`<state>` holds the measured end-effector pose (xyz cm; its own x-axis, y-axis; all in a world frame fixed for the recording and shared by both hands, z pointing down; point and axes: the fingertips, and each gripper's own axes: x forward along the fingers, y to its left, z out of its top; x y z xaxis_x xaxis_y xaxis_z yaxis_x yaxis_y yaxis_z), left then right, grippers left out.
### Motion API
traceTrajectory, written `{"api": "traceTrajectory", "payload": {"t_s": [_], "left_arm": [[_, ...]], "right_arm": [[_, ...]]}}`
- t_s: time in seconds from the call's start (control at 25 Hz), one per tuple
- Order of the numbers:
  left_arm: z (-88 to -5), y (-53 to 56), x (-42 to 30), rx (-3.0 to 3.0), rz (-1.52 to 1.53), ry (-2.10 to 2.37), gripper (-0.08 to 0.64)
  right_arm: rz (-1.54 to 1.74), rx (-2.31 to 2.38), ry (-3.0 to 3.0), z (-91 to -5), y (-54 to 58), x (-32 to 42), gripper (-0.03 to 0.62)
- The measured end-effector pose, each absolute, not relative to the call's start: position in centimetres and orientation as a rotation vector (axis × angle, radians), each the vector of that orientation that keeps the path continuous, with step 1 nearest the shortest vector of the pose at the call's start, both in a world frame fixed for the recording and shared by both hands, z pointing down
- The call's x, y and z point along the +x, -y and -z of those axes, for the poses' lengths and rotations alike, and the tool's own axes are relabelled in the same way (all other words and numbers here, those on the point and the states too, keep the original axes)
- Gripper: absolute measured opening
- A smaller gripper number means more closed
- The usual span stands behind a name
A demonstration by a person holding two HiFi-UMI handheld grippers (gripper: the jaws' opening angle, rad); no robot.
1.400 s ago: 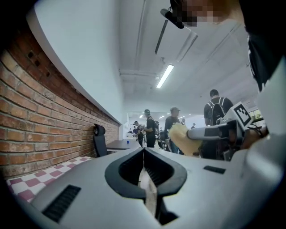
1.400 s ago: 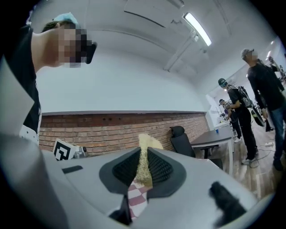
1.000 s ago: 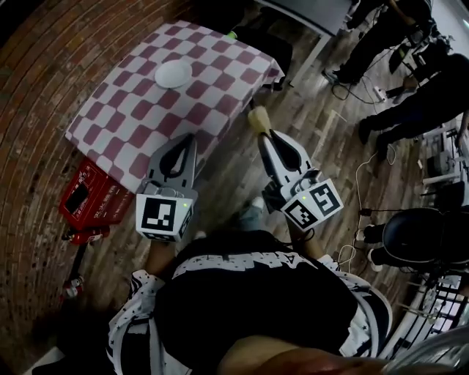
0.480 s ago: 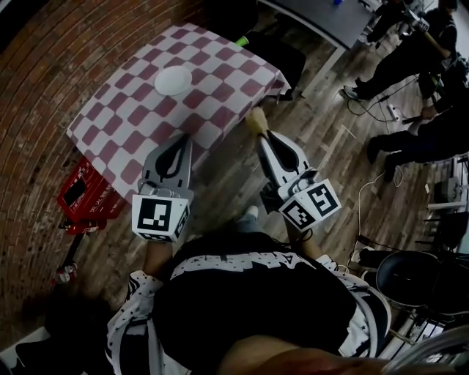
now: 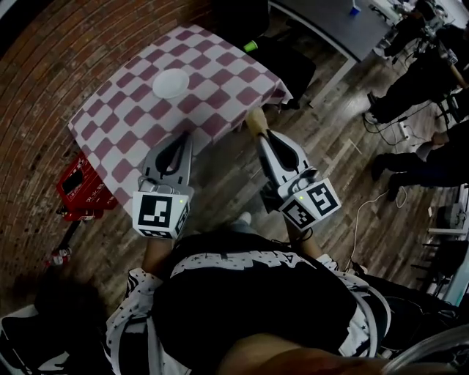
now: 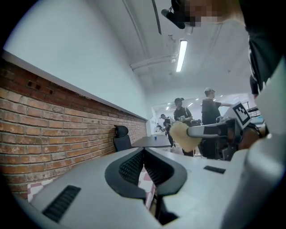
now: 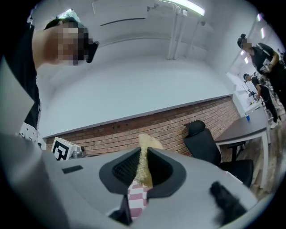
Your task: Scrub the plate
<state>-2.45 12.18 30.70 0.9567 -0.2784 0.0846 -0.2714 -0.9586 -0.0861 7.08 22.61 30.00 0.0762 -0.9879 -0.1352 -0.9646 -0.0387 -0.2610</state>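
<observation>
A white plate lies on the red and white checked table ahead of me, beyond both grippers. My right gripper is shut on a tan sponge, which sticks out past its tips over the wooden floor. The sponge stands pinched between the jaws in the right gripper view. My left gripper hovers at the table's near edge, jaws shut with nothing between them. In the left gripper view the sponge shows to the right, held by the other gripper.
A red crate sits on the floor left of the table. A black office chair and a grey desk stand beyond the table. People stand at the right. A brick wall runs along the left.
The table and plate have shifted slightly in the head view as I move. Both grippers keep their pose, the sponge still held in the right one.
</observation>
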Motion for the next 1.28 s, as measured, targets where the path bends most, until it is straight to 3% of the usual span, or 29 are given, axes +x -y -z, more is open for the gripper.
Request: {"api": "traceTrajectory", "payload": {"t_s": [0.68,1.28], "left_arm": [[-31.0,-15.3,2.0,-2.957,0.216,-0.573,0.012],[-32.5,-9.9,2.0,-2.959,0.151,-0.785,0.014]], "right_arm": [[0.134,-1.916,-2.062,-31.1,-24.4,12.5,0.052],[0.121,-1.854,-2.209,-31.4,-18.9,13.9,0.052]]}}
